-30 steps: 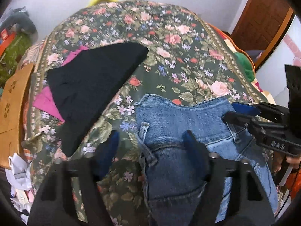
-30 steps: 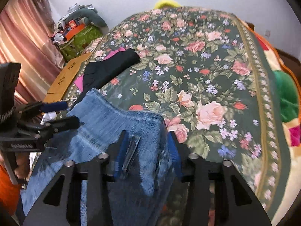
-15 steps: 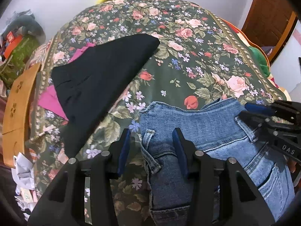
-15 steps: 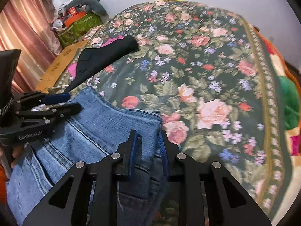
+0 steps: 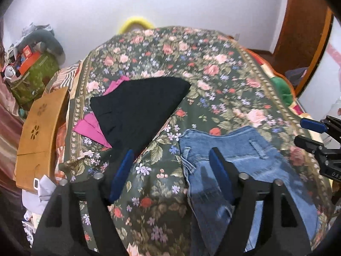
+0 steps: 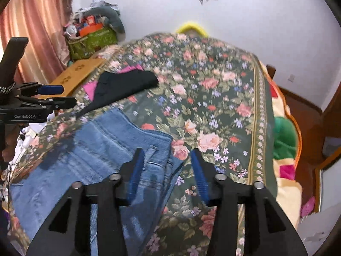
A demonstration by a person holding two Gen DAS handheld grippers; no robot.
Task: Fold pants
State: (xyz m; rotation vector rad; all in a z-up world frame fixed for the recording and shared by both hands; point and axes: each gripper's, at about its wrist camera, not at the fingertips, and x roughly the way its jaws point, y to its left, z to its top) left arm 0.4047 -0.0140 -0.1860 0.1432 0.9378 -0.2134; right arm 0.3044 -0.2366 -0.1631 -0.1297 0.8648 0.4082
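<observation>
Through the left wrist camera, our left gripper (image 5: 170, 166) hangs with its blue fingers (image 5: 122, 175) spread wide and nothing between them. The jeans (image 5: 232, 149) lie flat on the floral bedspread (image 5: 191, 68), waistband just ahead of the right-hand finger. A black garment (image 5: 138, 111) sits further up, overlapping a pink garment (image 5: 91, 125). A wooden board (image 5: 40, 132) stands off the bed's left edge.

Over to the right wrist camera: our right gripper (image 6: 167, 170) is also spread, empty, straddling the jeans' (image 6: 102, 149) near corner. The left gripper (image 6: 57, 96) shows at far left, parted.
</observation>
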